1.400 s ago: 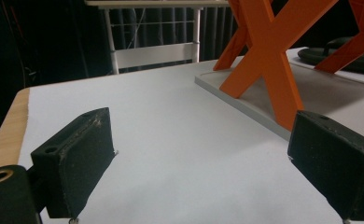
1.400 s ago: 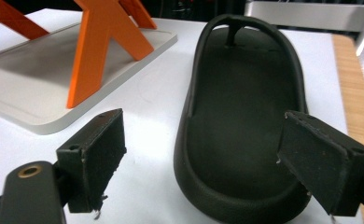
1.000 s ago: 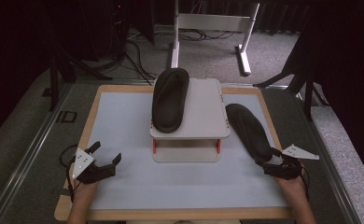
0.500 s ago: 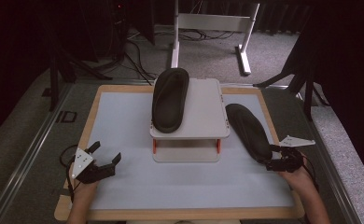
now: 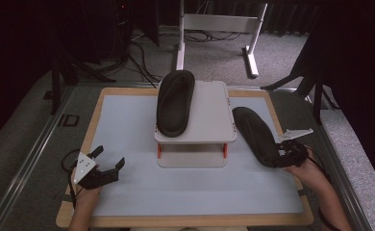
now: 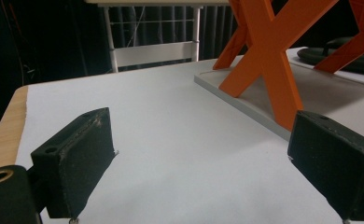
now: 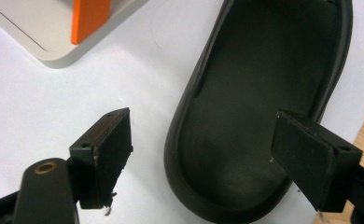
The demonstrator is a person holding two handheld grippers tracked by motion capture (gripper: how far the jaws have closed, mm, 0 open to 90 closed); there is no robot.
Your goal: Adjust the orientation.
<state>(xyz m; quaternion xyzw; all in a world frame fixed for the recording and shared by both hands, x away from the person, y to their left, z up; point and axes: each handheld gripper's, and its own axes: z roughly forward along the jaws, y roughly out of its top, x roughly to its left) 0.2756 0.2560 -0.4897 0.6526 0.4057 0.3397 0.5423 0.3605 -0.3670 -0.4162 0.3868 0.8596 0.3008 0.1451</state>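
One dark slipper (image 5: 175, 102) lies on top of the white stand (image 5: 209, 120). A second dark slipper (image 5: 255, 134) rests on the white mat to the right of the stand. My right gripper (image 5: 281, 158) hovers at this slipper's near end, open; its jaws have just been closing slightly. In the right gripper view the slipper's heel (image 7: 264, 60) lies below and between the jaws of that gripper (image 7: 201, 135), and neither pad touches it. My left gripper (image 5: 110, 157) sits low over the mat at the front left, open and with nothing in it (image 6: 203, 140).
The stand has orange X-shaped legs (image 6: 269, 60) and a flat base (image 7: 40, 32). The white mat (image 5: 128, 125) lies on a wood-edged table. Behind the table stands a white metal frame (image 5: 219, 24) on a grey carpet with cables.
My right gripper has lifted and drawn back a little toward the near end of the slipper on the mat. The left gripper and both slippers have stayed where they were.
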